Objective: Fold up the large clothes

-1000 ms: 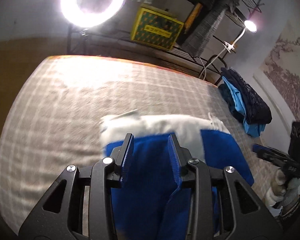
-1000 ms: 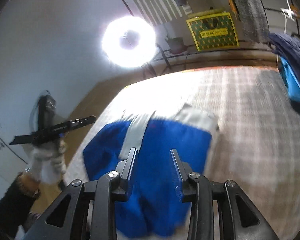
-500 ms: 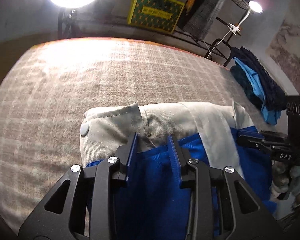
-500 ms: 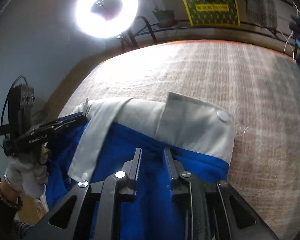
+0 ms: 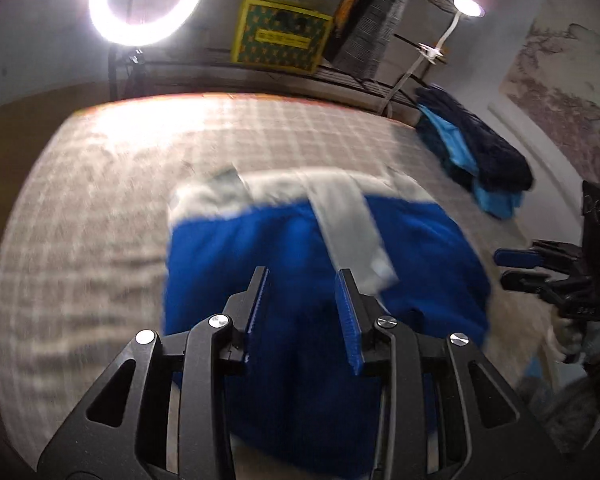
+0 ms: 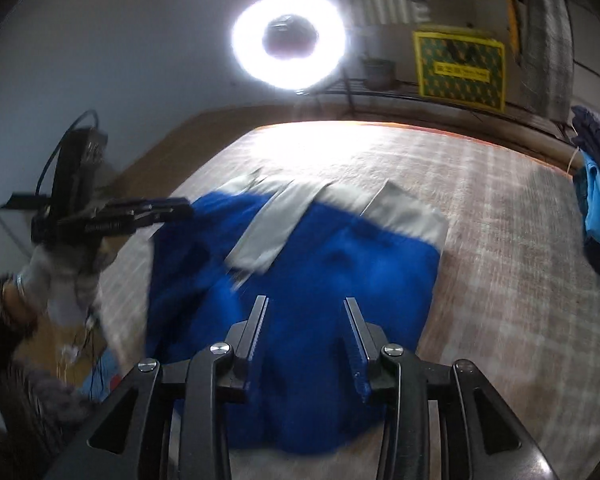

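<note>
Both grippers pulled back from the blue-and-white garment [image 5: 300, 248], folded mid-bed [image 5: 100, 200]; right gripper [image 6: 306, 330] jaws just opened, left gripper [image 5: 302, 300] parted, nothing gripped. I judge this fold finished.

Ring light [image 5: 146, 0] glaring; yellow box [image 5: 282, 36] shelved; grey walls.

No legible txt; yellow box [image 5: 281, 36] label too blurred to read.
</note>
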{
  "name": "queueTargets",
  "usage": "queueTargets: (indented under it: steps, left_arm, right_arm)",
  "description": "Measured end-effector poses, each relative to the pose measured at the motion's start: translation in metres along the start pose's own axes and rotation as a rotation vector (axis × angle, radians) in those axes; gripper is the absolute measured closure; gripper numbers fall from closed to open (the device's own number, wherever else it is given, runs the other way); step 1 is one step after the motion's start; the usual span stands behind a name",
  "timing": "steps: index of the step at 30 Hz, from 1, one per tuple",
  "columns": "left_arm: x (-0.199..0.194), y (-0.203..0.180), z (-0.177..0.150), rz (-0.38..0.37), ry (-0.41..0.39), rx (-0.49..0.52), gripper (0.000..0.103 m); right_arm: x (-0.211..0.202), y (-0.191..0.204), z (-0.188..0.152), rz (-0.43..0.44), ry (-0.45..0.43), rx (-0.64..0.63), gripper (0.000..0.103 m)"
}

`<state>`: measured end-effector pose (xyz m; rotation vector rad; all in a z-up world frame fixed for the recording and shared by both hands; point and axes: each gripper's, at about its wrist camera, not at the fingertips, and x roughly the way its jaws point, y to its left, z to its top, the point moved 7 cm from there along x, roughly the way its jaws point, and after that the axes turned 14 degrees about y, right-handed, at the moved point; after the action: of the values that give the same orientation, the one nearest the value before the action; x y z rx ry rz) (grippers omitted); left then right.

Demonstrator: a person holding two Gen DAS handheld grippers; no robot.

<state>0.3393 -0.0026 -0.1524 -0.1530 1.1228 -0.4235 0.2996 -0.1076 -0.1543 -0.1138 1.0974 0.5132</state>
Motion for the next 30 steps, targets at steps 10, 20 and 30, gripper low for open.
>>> queueTargets:
  steps: [10, 20, 30]
  left_arm:
    - [0.014, -0.022, -0.052, -0.008, 0.106, 0.005, 0.069]
    - [0.036, 0.006, -0.043, 0.018, 0.128, -0.035, 0.069]
    - [0.029, 0.010, -0.046, 0.018, 0.124, -0.020, 0.069]
  right_arm:
    - [0.026, 0.049, -0.050, -0.133, 0.108, -0.232, 0.064]
    - [0.051, 0.028, 0.004, -0.187, 0.057, -0.123, 0.064]
    - [0.057, -0.020, 0.001, -0.235, 0.118, 0.018, 0.078]
